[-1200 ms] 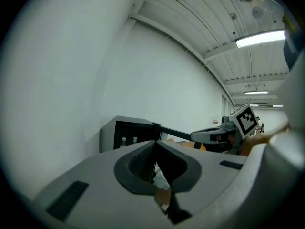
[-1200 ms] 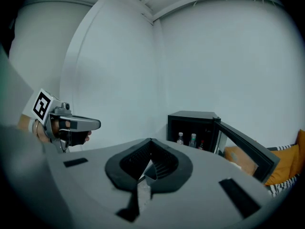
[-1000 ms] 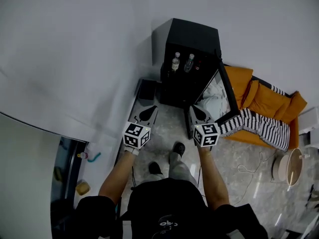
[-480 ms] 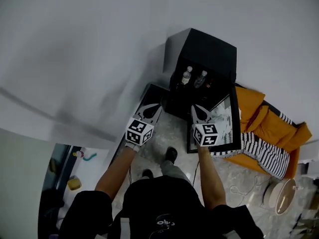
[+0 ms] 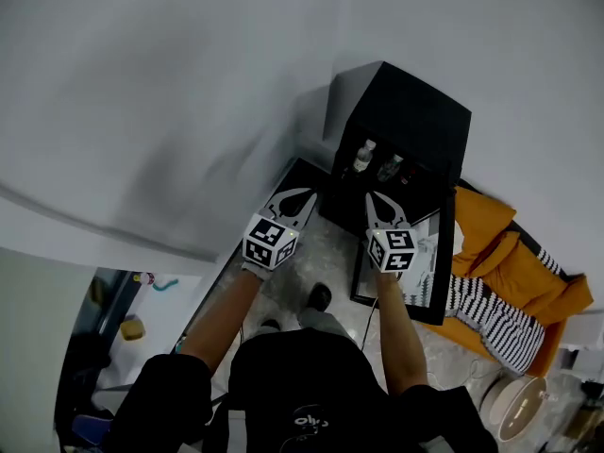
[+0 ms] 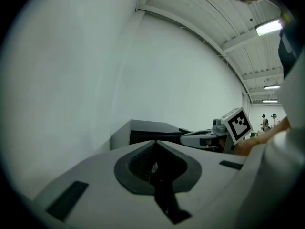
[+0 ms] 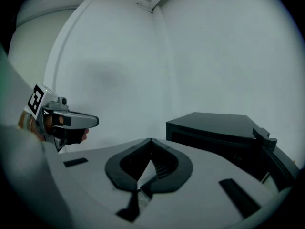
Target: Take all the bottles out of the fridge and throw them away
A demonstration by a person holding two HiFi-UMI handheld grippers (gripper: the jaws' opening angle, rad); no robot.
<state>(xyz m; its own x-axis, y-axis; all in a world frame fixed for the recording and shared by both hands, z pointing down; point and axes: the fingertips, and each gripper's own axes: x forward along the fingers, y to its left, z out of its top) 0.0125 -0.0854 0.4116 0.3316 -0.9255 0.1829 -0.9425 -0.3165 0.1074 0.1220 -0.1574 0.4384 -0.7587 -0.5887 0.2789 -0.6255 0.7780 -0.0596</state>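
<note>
Bottles (image 5: 364, 156): standing inside open fridge (image 5: 415, 111), far.
Left gripper (image 5: 302, 196): jaws pressing together, empty.
Right gripper (image 5: 374, 201): jaws pressing together, empty.

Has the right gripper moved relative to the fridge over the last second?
Yes. The right gripper has come closer to the black fridge, toward its open front.

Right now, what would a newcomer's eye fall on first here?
A black fridge stands against the pale wall with its door open and two bottles inside. To its right lies a bright orange sofa with a striped cloth. The left gripper and the right gripper, both shut, point toward it.
</note>
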